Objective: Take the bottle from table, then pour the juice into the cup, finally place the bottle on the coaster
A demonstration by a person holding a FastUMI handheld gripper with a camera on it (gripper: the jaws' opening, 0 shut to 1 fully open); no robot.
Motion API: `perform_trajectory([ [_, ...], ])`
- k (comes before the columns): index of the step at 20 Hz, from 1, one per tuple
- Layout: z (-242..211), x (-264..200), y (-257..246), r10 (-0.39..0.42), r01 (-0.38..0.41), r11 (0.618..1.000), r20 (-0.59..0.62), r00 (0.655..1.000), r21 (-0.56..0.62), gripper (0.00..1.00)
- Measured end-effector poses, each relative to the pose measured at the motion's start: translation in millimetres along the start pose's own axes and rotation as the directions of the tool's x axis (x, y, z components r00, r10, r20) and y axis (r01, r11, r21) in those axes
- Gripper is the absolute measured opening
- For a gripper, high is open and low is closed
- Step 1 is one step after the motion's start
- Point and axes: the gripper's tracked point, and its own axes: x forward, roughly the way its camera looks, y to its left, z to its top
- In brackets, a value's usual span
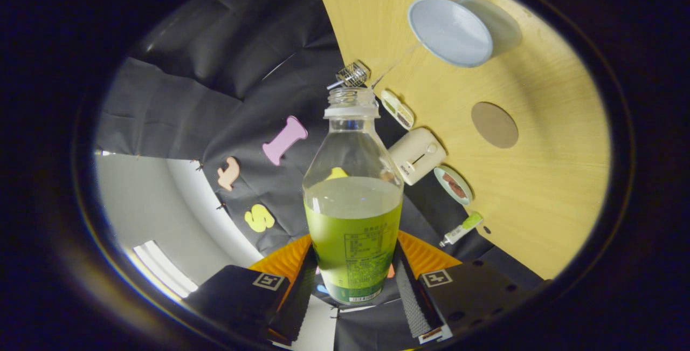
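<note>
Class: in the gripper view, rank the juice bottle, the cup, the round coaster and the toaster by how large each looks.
1. Juice bottle, held between the gripper fingers; nearness inflates it.
2. Cup.
3. Toaster and coaster look alike; unranked.

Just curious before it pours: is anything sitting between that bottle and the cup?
Nothing visible. The gripper holds the bottle between both fingers, cap off, and only bare table lies before the cup.
</note>
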Motion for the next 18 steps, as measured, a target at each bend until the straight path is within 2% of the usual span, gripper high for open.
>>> perform_trajectory([
  [5,1,-3,5,0.004,-0.004,1.000,0.005,1.000,0.007,0.77],
  [7,0,-5,4,0.004,-0.004,1.000,0.000,1.000,-0.019,0.77],
  [10,-2,-9,-11,-0.050,0.049,0.995,-0.012,0.999,-0.082,0.77],
  [13,-4,-11,-13,-0.060,0.057,0.990,-0.017,0.998,-0.129,0.77],
  [16,-10,-20,-32,-0.151,0.136,0.960,-0.044,0.988,-0.246,0.77],
  [18,-9,-26,-31,-0.172,0.149,0.932,-0.041,0.984,-0.330,0.77],
])
